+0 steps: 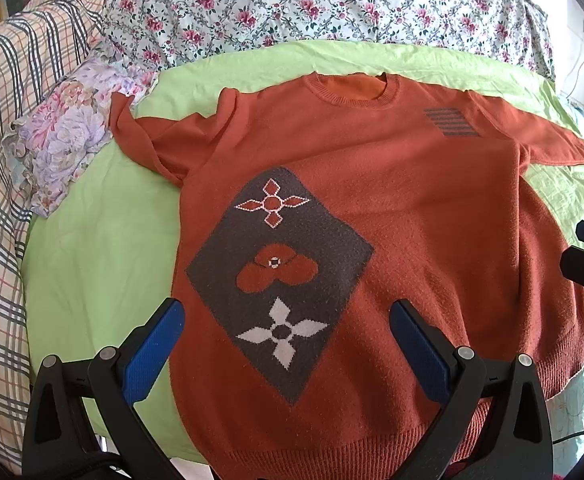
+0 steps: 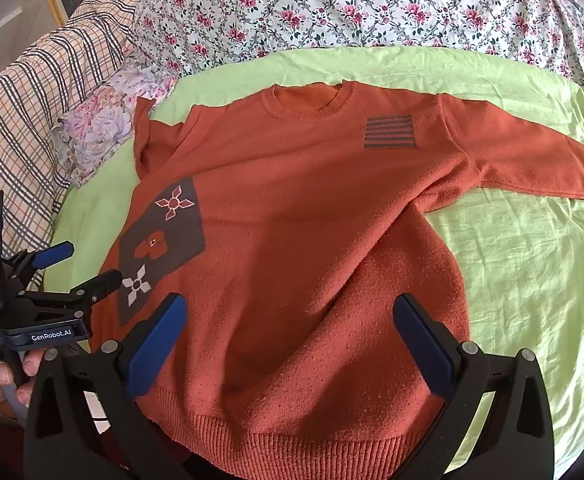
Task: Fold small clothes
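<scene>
An orange knit sweater (image 1: 411, 208) lies face up and spread out on a green sheet (image 1: 104, 248), collar at the far side, hem at the near edge. It has a grey diamond patch with flower shapes and a small striped patch. It also shows in the right wrist view (image 2: 311, 220). My left gripper (image 1: 288, 320) is open, hovering above the lower left part of the sweater and holding nothing; it also shows in the right wrist view (image 2: 84, 266). My right gripper (image 2: 292, 316) is open and empty above the lower right part.
A floral quilt (image 1: 311, 4) lies bunched along the far side of the bed. A plaid blanket (image 1: 8, 128) and a pale floral pillow (image 1: 68, 136) sit at the left. The green sheet (image 2: 531, 280) extends to the right of the sweater.
</scene>
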`<state>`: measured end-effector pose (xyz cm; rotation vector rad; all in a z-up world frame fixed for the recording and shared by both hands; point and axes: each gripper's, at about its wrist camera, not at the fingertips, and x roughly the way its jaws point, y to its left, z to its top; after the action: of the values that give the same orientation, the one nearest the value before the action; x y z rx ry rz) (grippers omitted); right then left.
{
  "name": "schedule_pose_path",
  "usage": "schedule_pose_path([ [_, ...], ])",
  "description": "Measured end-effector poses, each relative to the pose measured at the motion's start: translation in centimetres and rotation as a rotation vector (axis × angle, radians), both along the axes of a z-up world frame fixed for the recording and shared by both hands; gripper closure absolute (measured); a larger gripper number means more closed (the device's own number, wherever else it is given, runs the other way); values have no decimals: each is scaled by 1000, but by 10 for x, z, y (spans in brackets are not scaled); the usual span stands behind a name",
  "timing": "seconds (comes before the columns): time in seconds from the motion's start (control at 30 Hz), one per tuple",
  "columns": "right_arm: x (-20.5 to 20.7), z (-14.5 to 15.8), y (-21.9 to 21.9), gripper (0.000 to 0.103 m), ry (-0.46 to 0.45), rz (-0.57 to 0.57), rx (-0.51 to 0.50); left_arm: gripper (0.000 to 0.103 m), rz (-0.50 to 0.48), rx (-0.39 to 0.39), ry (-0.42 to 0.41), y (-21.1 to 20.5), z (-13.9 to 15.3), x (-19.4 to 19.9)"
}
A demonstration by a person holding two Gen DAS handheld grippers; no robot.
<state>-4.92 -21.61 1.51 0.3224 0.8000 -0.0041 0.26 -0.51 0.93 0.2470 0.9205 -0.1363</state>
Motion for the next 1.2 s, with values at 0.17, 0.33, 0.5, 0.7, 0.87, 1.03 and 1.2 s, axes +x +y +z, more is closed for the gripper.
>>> schedule_pose_path([
  [0.17,1,1,0,0,-2,2,3,1,-3,-1,40,0,-2,3],
  [0.33,3,2,-1,0,-7,6,12,1,-6,-8,38,-2,-2,4],
  [0.5,6,2,-3,0,-7,6,19,1,-8,2,33,-4,-3,6],
  [0.7,11,-3,-9,0,0,2,33,1,-9,17,53,-8,-6,12],
  [0.87,15,-9,-16,0,8,-2,51,1,-8,16,64,-9,-10,19],
  [1.03,21,-14,-31,0,13,-25,67,1,1,15,67,-8,-15,34],
  [1.2,20,-19,-67,0,7,-97,87,1,38,3,81,-5,-18,55],
])
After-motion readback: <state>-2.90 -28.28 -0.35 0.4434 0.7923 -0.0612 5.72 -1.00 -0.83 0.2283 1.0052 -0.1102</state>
